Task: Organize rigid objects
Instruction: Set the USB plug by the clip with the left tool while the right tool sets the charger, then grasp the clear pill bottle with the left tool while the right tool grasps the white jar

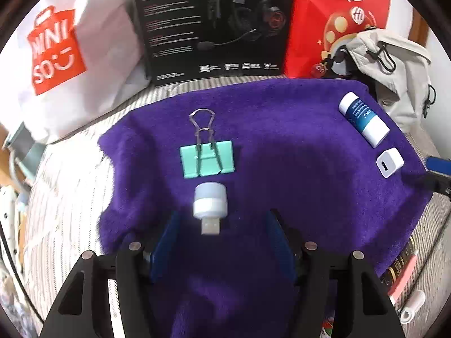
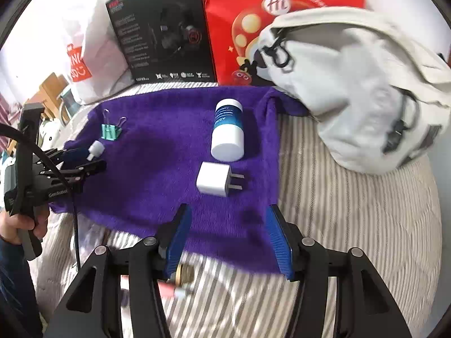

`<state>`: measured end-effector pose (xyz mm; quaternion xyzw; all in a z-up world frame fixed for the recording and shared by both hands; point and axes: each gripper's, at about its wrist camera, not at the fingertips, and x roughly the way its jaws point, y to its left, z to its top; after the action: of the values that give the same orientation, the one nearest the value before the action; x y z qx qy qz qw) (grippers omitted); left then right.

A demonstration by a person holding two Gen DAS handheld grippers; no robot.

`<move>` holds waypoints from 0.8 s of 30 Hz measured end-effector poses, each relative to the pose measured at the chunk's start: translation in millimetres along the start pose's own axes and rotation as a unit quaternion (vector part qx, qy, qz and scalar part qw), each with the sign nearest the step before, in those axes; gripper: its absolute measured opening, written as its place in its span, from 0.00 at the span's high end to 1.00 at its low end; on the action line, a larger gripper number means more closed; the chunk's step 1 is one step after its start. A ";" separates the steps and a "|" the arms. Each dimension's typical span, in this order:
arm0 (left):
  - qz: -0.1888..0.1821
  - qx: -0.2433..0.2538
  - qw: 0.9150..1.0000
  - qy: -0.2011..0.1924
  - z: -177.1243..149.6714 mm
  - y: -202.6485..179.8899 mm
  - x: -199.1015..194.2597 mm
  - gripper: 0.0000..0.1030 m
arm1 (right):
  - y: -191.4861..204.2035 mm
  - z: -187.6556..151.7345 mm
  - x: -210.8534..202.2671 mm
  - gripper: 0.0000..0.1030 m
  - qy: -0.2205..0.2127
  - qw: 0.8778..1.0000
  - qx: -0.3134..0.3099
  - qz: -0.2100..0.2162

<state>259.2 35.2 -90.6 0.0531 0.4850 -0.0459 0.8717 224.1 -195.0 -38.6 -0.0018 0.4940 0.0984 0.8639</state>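
Note:
On the purple towel [image 1: 282, 169] lie a teal binder clip [image 1: 207, 159], a small white USB light [image 1: 210, 207], a white and blue bottle [image 1: 363, 118] and a white charger plug [image 1: 389, 162]. My left gripper [image 1: 222, 225] is open, and the USB light's metal plug lies just between its blue fingertips, ungripped. My right gripper [image 2: 228, 225] is open and empty over the towel's [image 2: 157, 169] near edge. The charger [image 2: 214, 178] sits just ahead of it, with the bottle [image 2: 228, 132] behind. The right wrist view also has the left gripper [image 2: 90, 159] at the USB light [image 2: 95, 149], beside the clip [image 2: 111, 131].
A white shopping bag [image 1: 59, 56], a black headset box [image 1: 214, 22] and a red bag [image 1: 338, 14] stand behind the towel. A pale backpack [image 2: 352, 84] lies at the right. Striped bedding [image 2: 352, 211] surrounds the towel. Pens and small items [image 1: 403, 276] lie at the near right. A hand [image 2: 17, 225] holds the left gripper.

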 end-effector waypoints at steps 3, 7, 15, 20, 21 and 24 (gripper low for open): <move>0.015 0.011 1.000 -0.017 -5.4 -5.6 -28.5 0.37 | 3.5 -14.2 -17.1 0.37 -0.006 1.000 -0.002 -0.003; 0.035 0.037 0.998 -0.030 -20.0 -19.9 -62.0 0.21 | 11.4 -32.8 -27.3 0.37 -0.003 1.000 -0.007 0.004; -0.018 0.002 1.000 -0.025 -56.7 -35.1 -96.6 0.21 | 15.7 -63.3 -23.1 0.37 0.027 0.999 0.008 0.017; -0.057 -0.017 0.998 0.003 -69.4 -51.9 -76.8 0.23 | 15.9 -72.0 -26.9 0.37 0.030 0.999 0.014 0.021; -0.063 -0.018 0.998 0.006 -70.3 -55.3 -71.6 0.23 | 16.2 -74.4 -28.1 0.37 0.031 0.999 0.014 0.020; -0.042 -0.009 0.999 0.017 -74.7 -64.9 -59.0 0.23 | 15.7 -78.6 -28.5 0.37 0.035 0.999 0.014 0.021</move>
<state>156.9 -17.1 -82.7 0.0251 0.5021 -0.0773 0.8610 140.3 -192.3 -53.0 0.0169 0.5249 0.1092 0.8440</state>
